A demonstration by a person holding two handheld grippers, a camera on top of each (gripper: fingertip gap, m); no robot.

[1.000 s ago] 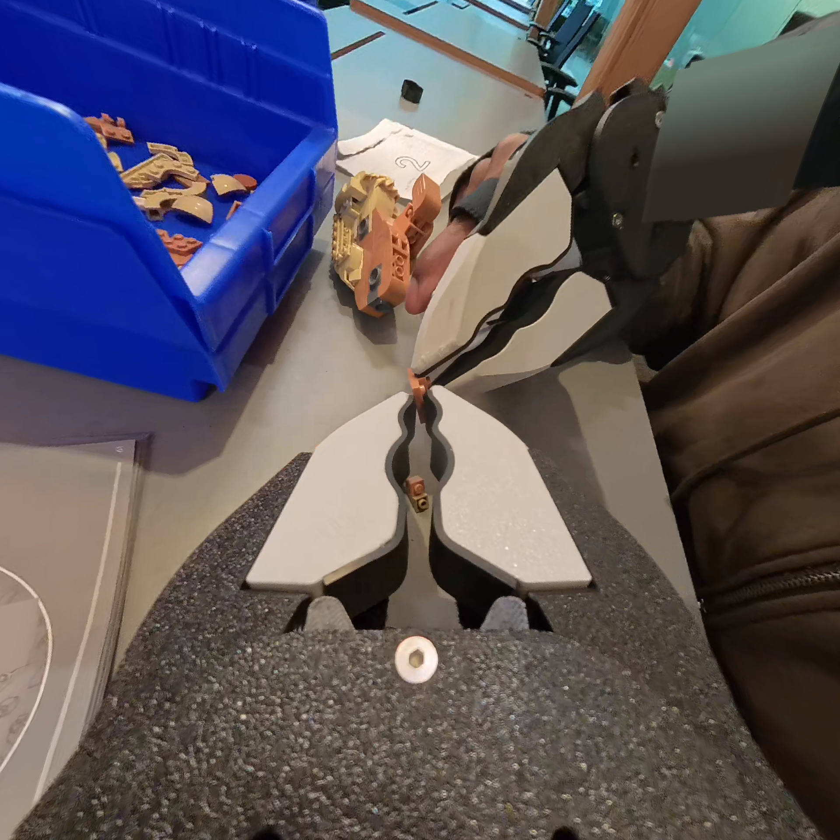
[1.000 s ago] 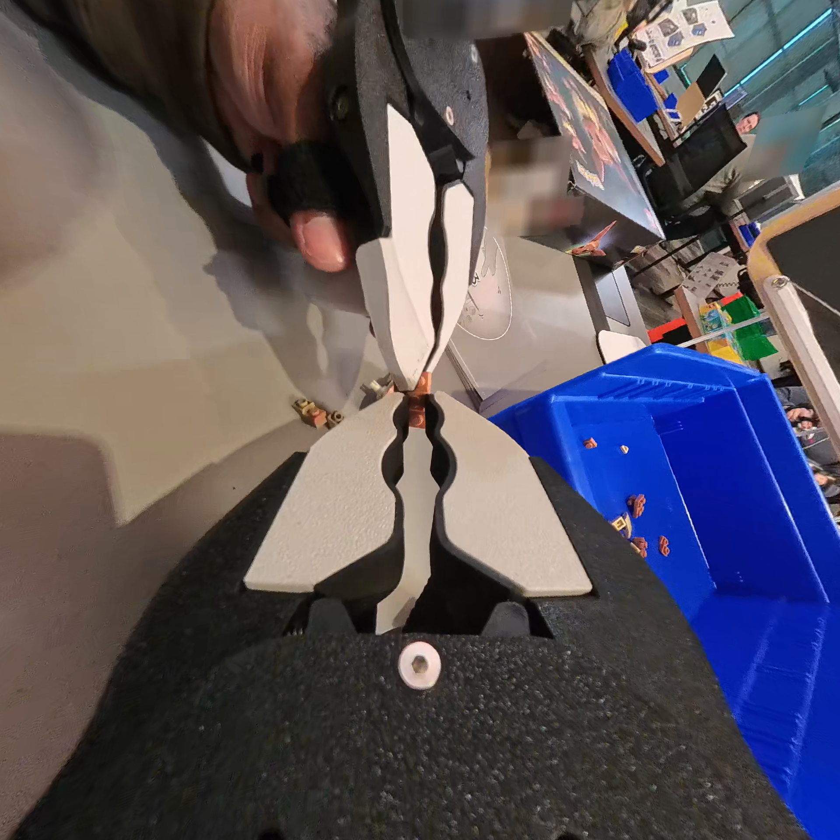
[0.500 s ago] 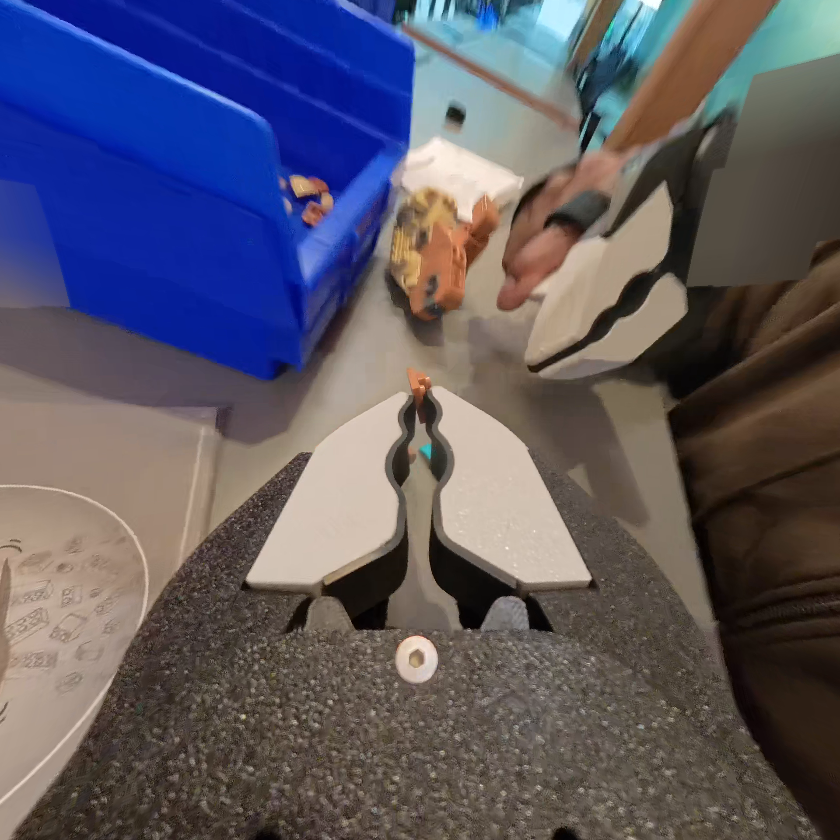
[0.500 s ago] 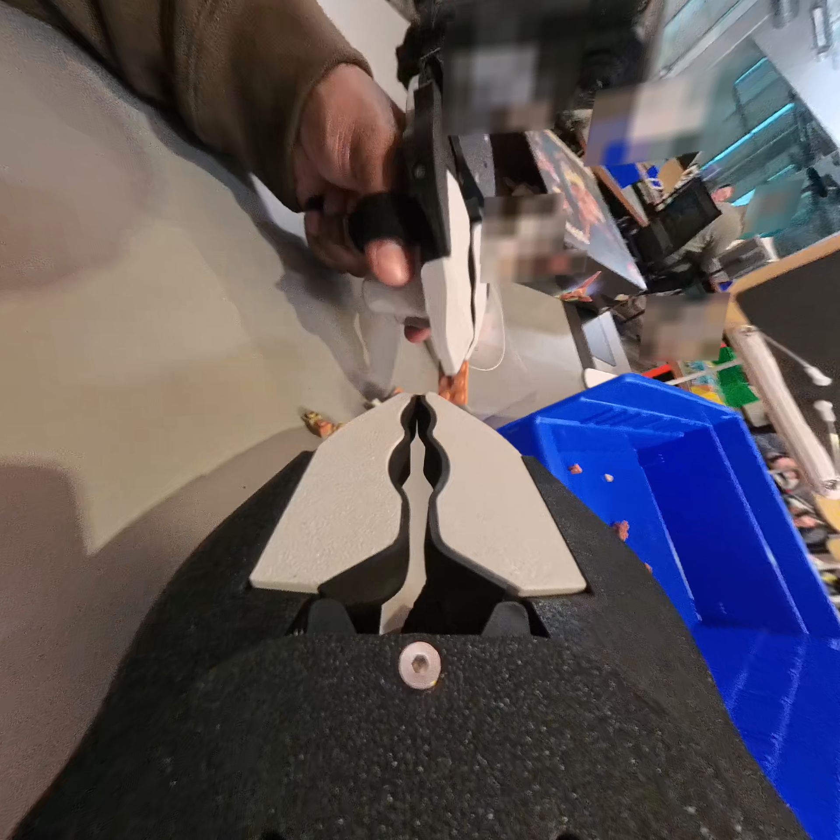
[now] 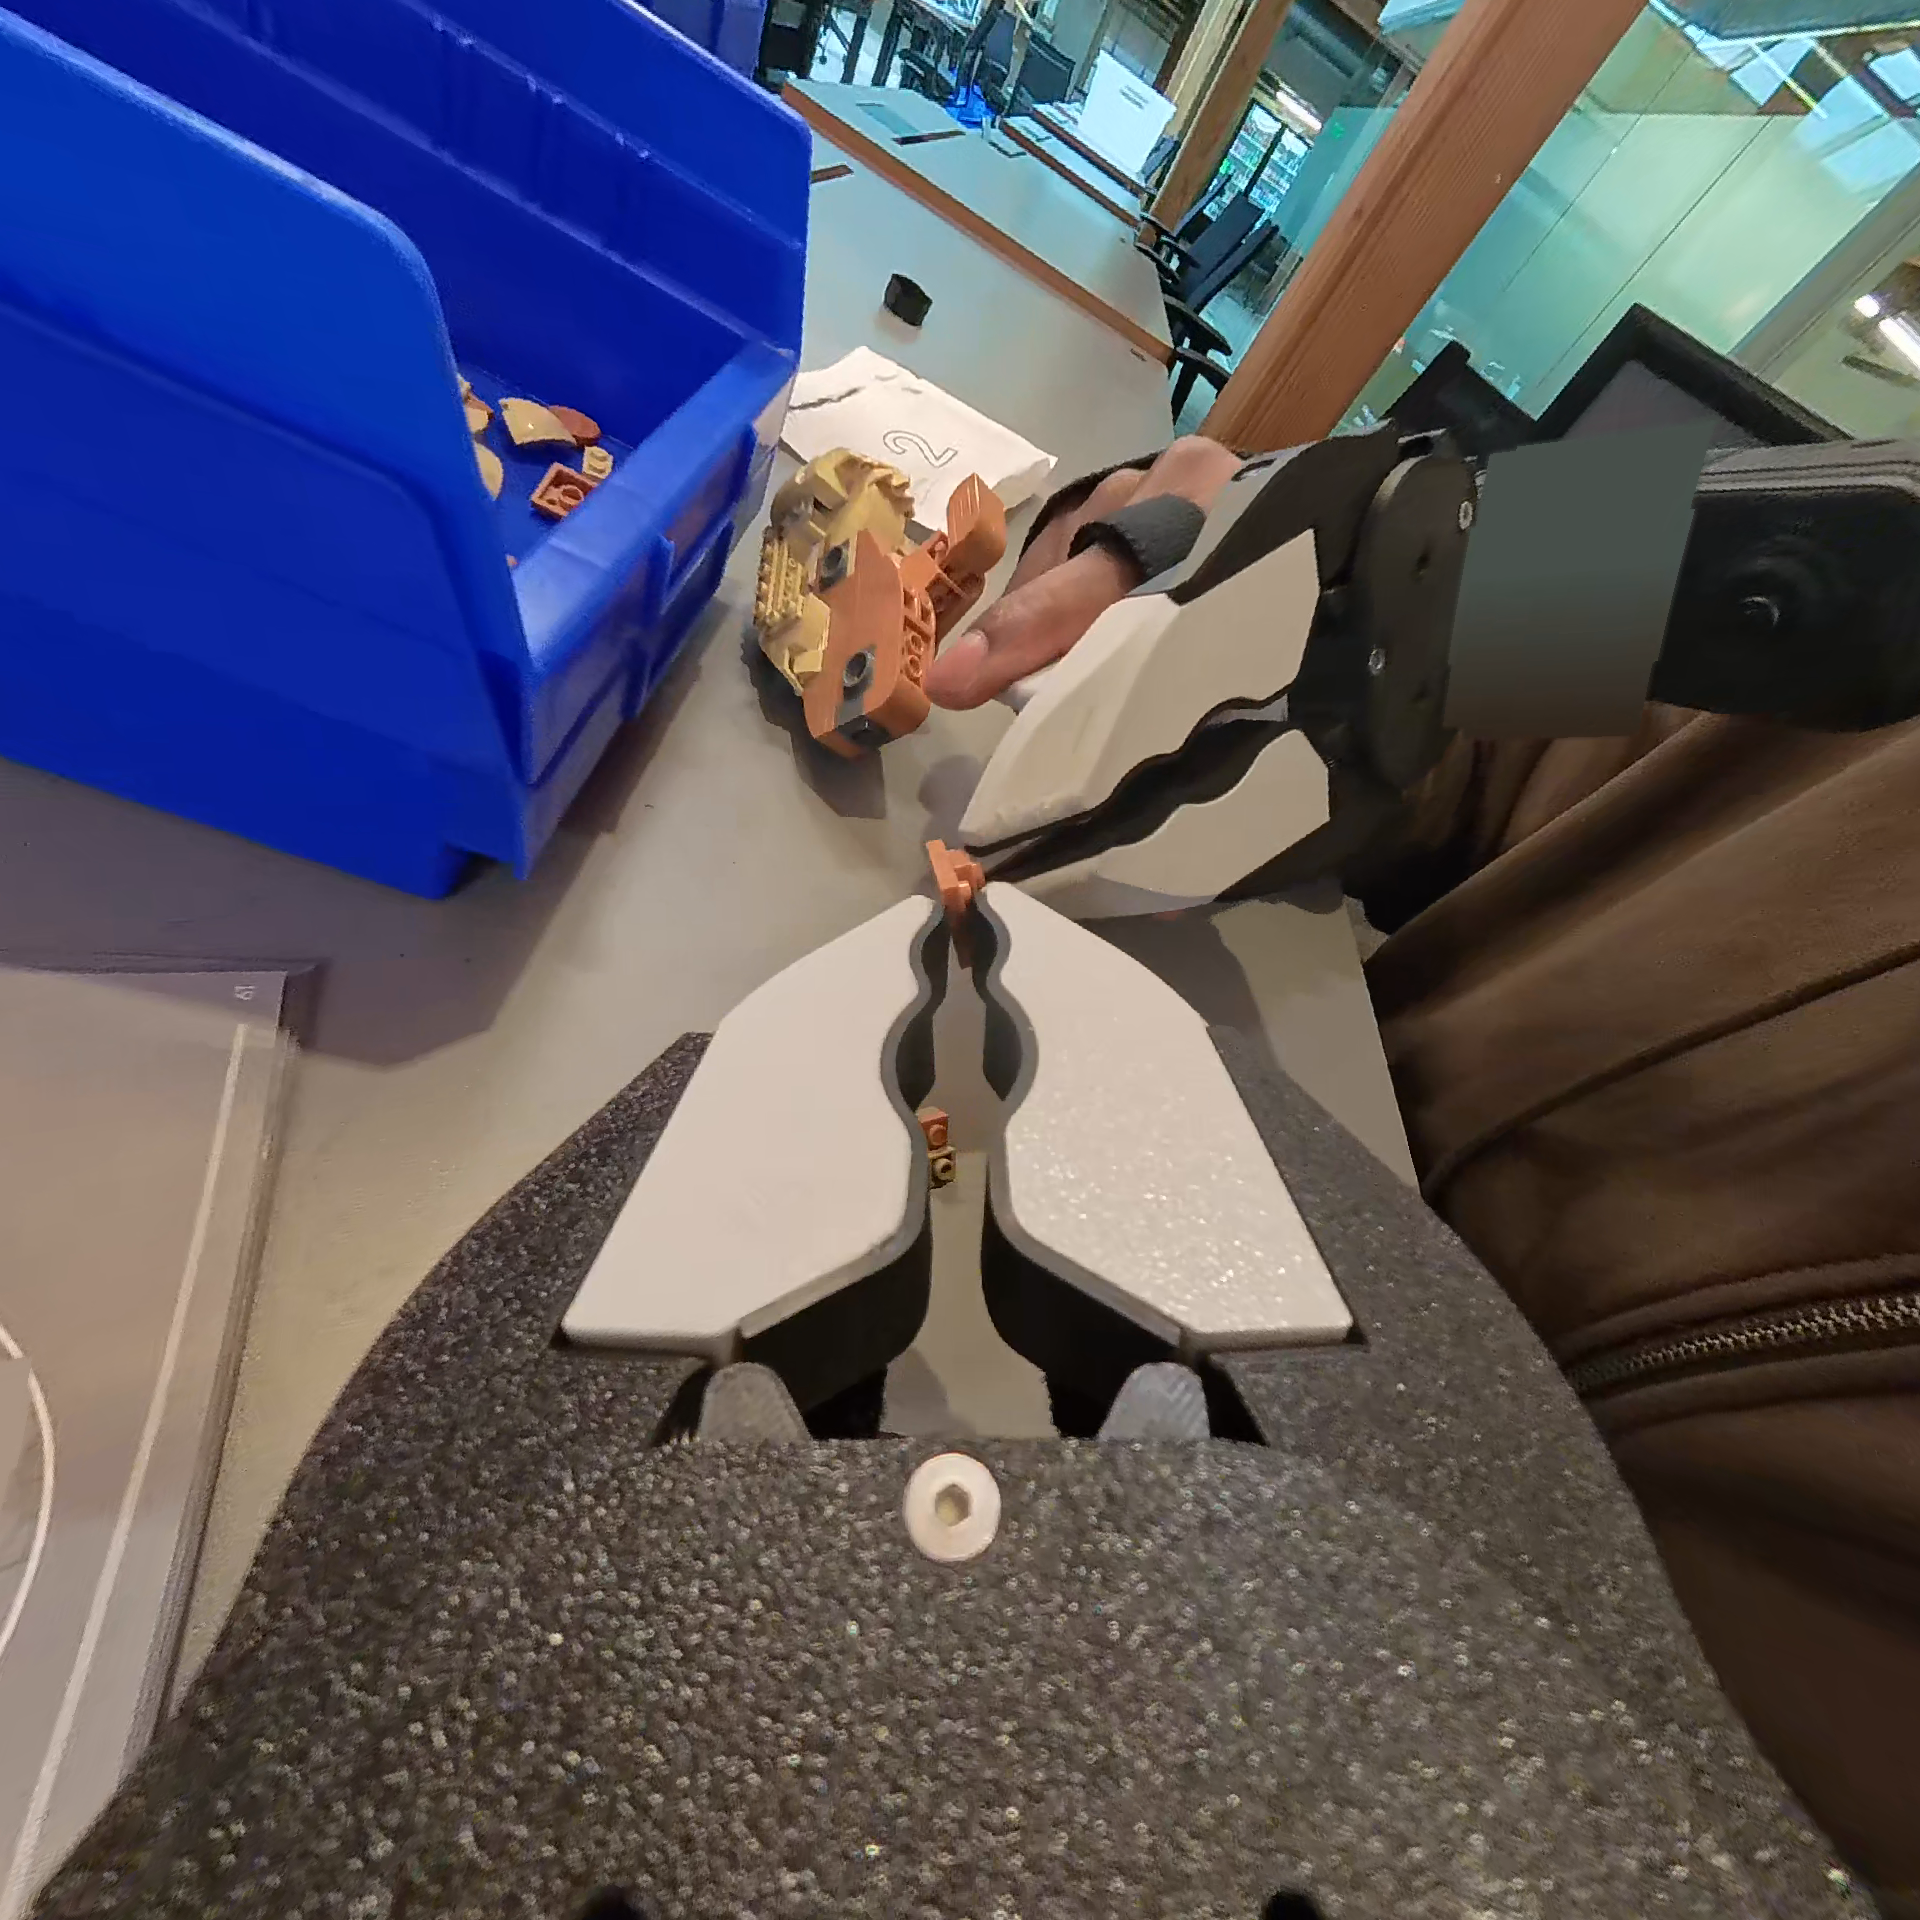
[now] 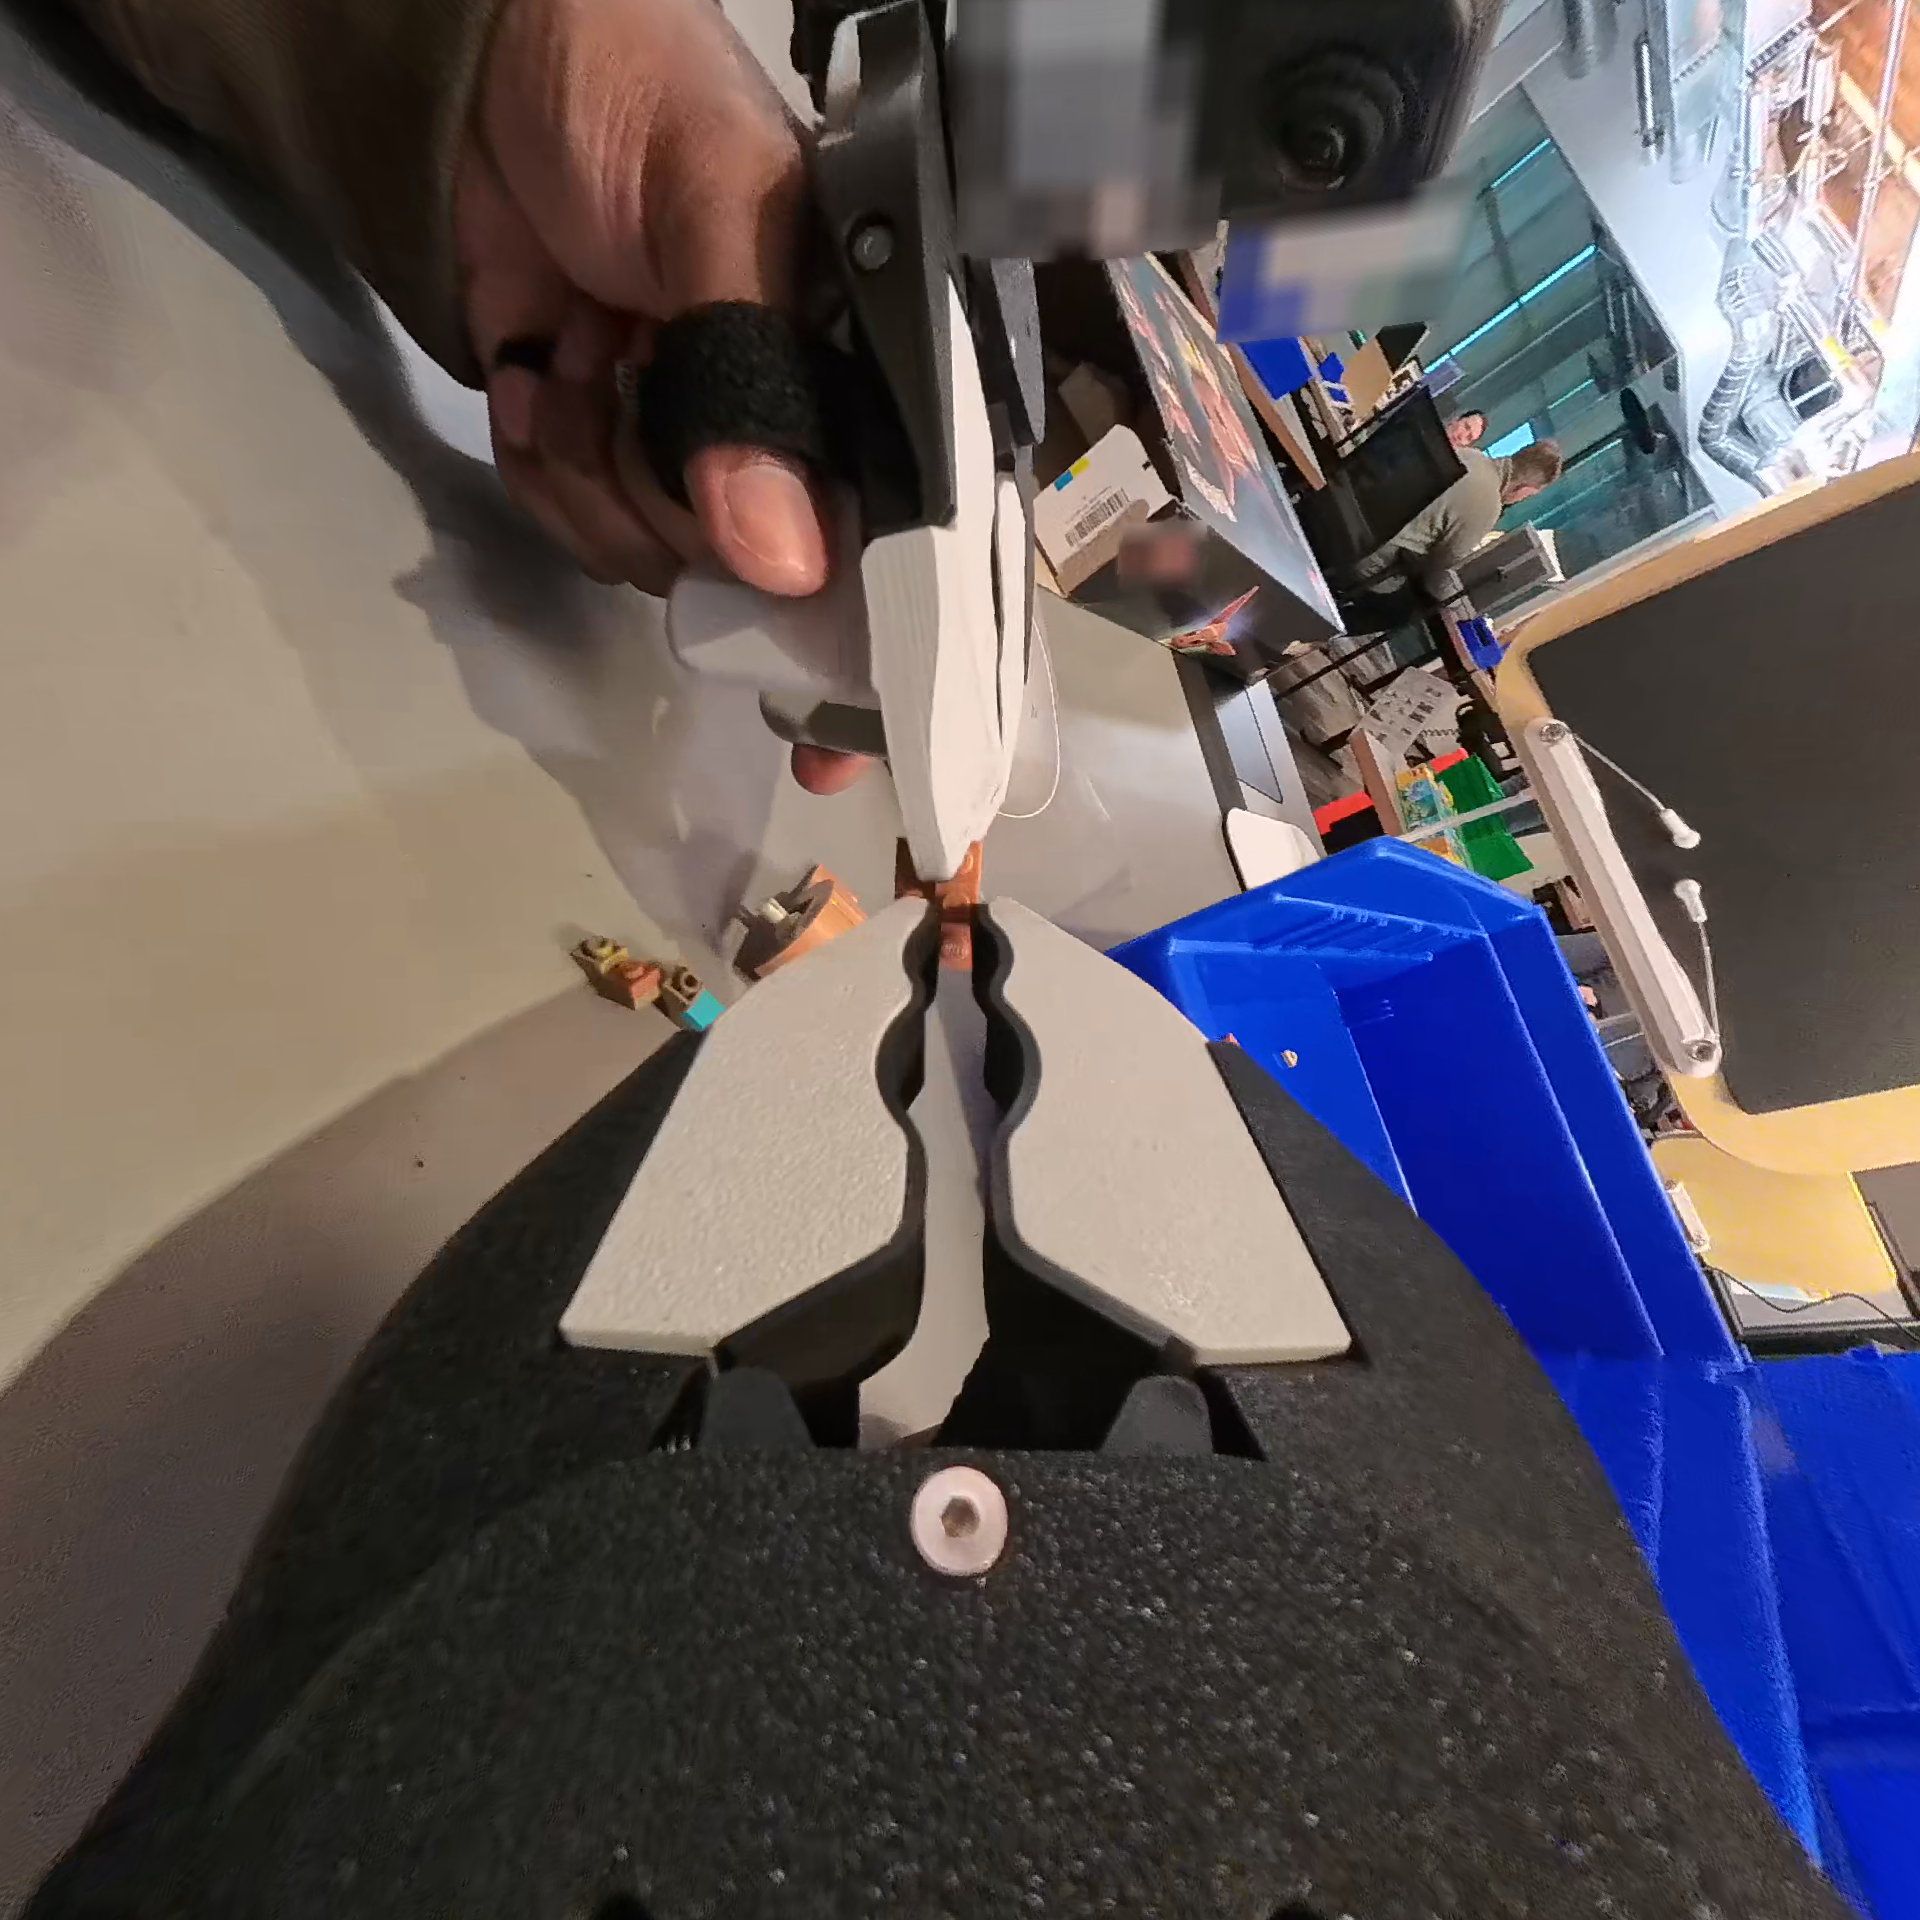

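the left gripper point(image 5: 958, 914) has its fingertips clamped on a small orange-brown brick piece point(image 5: 954, 883). at 1 o'clock from it, the right gripper point(image 5: 987, 854) meets the same piece, and in its own view its tips also pinch it point(image 6: 954, 925). the piece seems light, stiff and smooth, so it can slip; hold its flat faces. a blue bin point(image 5: 582, 582) stands at 10 o'clock on the grey table point(image 5: 644, 862).

Right gripper point(image 6: 954, 920) pinching small orange brick piece point(image 6: 954, 940), left gripper point(image 6: 948, 852) clamping its far end, blue bin point(image 6: 1455, 1039) beside
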